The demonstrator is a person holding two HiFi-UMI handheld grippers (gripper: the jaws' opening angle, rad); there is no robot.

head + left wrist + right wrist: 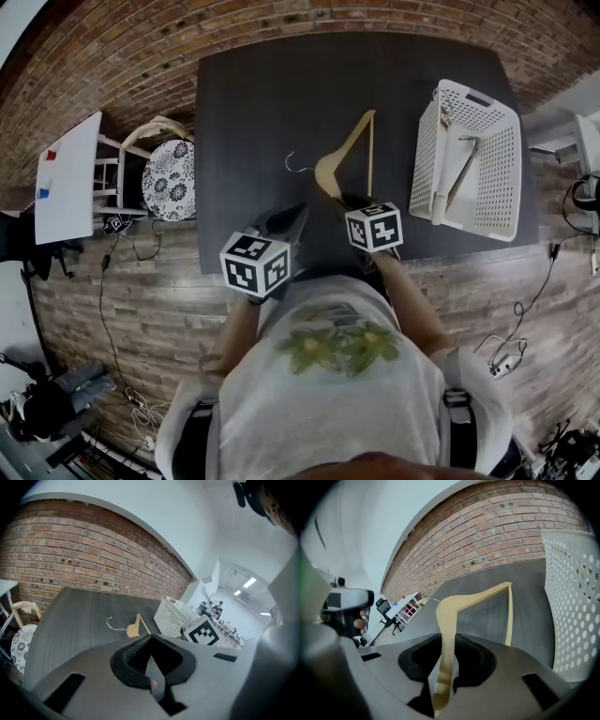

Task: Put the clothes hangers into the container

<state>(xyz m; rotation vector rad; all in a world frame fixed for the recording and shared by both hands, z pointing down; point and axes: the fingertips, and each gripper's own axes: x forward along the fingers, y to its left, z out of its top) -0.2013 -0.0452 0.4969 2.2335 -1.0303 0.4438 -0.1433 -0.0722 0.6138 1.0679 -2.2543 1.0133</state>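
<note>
A wooden clothes hanger [352, 150] with a wire hook is lifted off the dark table [262, 94], its hook end pointing left. My right gripper [339, 199] is shut on one arm of it; in the right gripper view the hanger [454, 609] runs up from between the pads [446, 667]. A white perforated basket [427, 159] stands at the table's right with another hanger [459, 178] inside. My left gripper [291, 220] hovers at the table's front edge, shut and empty; its view shows the hanger [133, 629] and basket [171, 616] ahead.
Left of the table stand a chair with a round patterned seat [169, 178] and a white desk [66, 178]. Cables lie on the wooden floor [141, 319]. A brick wall runs behind the table.
</note>
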